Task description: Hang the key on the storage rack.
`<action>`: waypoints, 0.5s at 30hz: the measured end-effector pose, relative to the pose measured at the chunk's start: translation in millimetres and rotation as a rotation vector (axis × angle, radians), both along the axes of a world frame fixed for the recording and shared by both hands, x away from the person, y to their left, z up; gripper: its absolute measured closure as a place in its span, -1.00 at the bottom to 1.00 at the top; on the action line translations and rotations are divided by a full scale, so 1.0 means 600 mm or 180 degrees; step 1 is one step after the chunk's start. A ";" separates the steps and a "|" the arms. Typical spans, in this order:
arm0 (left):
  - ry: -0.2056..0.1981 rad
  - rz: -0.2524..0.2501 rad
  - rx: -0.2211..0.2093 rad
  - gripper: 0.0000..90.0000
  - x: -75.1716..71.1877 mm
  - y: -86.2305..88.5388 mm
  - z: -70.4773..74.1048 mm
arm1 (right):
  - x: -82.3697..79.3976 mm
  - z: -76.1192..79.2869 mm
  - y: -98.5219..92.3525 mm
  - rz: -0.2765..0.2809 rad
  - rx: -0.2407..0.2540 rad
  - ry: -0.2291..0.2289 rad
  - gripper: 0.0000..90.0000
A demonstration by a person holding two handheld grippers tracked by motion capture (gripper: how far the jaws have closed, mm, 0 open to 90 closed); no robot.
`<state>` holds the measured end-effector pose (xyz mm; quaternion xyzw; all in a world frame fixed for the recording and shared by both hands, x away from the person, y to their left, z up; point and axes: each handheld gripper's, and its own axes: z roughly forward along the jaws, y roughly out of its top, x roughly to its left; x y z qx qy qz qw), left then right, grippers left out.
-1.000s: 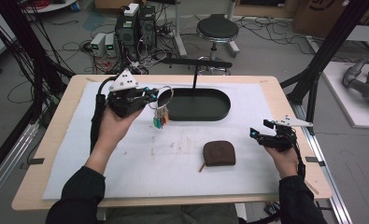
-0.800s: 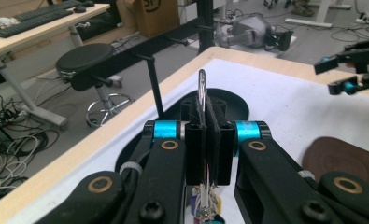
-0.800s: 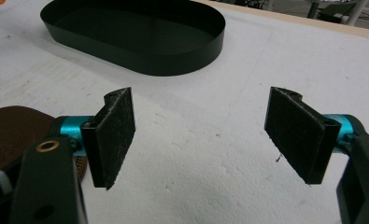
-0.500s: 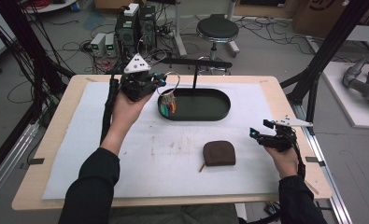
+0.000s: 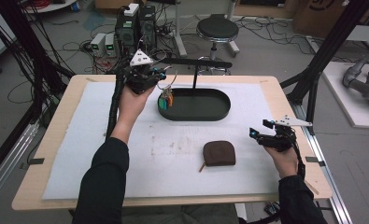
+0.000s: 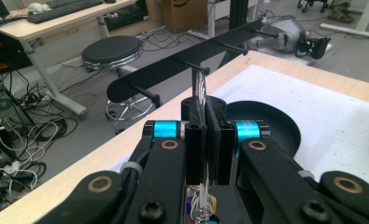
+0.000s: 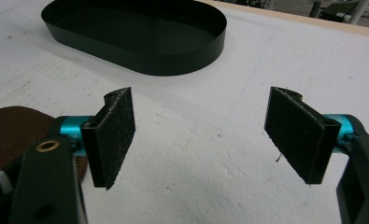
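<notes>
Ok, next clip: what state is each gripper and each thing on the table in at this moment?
Left gripper: shut on the key ring, raised near the rack's pegs.
Key ring: clamped in the jaws, not yet on a peg; keys dangle below.
Peg rack: upright in its tray, pegs bare.
Black oval tray: flat on the mat.
Brown pouch: lying flat, untouched.
Right gripper: open, low over the mat.
</notes>
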<state>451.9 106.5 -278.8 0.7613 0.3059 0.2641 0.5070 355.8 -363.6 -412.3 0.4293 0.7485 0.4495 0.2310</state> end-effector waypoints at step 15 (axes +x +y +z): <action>0.0049 0.0157 -0.0009 0.92 0.047 -0.007 -0.022 | 0.001 -0.002 0.002 0.0014 0.0009 0.0024 -0.44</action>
